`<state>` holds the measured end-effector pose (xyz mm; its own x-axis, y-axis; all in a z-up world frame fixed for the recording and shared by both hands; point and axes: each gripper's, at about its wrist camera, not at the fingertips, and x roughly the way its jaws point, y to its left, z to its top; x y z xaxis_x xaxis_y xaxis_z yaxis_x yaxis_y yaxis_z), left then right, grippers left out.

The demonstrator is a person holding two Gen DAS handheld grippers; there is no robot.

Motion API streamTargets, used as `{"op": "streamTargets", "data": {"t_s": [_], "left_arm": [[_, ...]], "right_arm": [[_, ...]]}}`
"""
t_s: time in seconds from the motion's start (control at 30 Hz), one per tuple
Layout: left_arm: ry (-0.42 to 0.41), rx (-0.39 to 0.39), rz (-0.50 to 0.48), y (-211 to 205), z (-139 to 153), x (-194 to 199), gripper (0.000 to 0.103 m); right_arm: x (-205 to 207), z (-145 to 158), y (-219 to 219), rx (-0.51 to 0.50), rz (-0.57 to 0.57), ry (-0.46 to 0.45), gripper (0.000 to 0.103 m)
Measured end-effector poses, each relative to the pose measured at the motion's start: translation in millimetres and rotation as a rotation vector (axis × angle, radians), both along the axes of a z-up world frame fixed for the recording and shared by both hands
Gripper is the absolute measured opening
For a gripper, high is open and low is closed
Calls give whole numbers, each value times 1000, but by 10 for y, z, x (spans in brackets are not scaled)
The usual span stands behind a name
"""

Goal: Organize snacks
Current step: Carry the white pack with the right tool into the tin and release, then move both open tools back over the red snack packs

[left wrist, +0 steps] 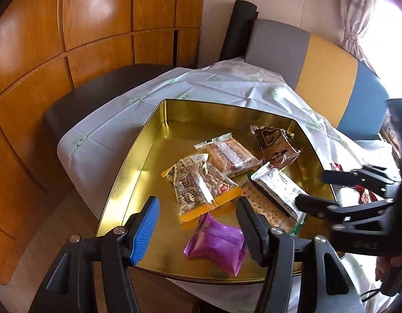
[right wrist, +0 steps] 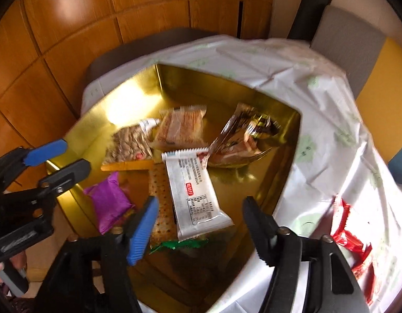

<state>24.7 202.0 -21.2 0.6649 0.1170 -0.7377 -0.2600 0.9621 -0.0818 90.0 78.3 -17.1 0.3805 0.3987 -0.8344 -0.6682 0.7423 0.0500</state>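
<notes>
The far left corner of the gold tin (left wrist: 159, 130) is bare floor, open from above. Snack packets crowd its middle and near side: peanut packet (left wrist: 198, 185), purple packet (left wrist: 216, 245), white bar wrapper (left wrist: 276, 182), brown packet (left wrist: 276, 143). The right gripper (left wrist: 315, 187) hangs above the tin's right wall.

Left black two-finger gripper (left wrist: 198, 224), blue-padded, angled downward, jaws apart, empty. Right black gripper (right wrist: 201, 221) likewise parted, empty.

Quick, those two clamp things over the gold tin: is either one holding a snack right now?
Left gripper: jaws open, holding nothing, above the purple snack packet.
Right gripper: jaws open, holding nothing; white snack wrapper lies below in the gold tin.
</notes>
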Motion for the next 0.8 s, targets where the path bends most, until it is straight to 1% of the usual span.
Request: {"op": "streamTargets", "data": {"t_s": [0.1,0.13,0.17,0.23,0.3,0.43,0.67,0.8], "left_arm": [[-8,7,-8,-36,43,-4,62],[-11,11,-11,-45,57,-5,62],[-15,17,-15,-64,73,-7,62],[-18,23,-23,-94,97,-8,62],[-20,27,-33,-139,115,-11,62],[-20,41,-63,-263,138,-13,62],[-21,69,-117,-485,186,-12,62],[-17,82,-148,-603,206,-4,62]], "right_arm": [[-83,153,-168,35,-20,-44,68],[-103,203,-233,41,-29,-59,70],[-129,242,-308,45,-42,-77,75],[-174,302,-475,44,-70,-112,79],[-200,339,-641,37,-97,-129,80],[-215,351,-1014,24,-170,-133,84],[-212,236,-1688,-10,-303,-106,88],[-208,231,-2054,-24,-373,-105,89]]}}
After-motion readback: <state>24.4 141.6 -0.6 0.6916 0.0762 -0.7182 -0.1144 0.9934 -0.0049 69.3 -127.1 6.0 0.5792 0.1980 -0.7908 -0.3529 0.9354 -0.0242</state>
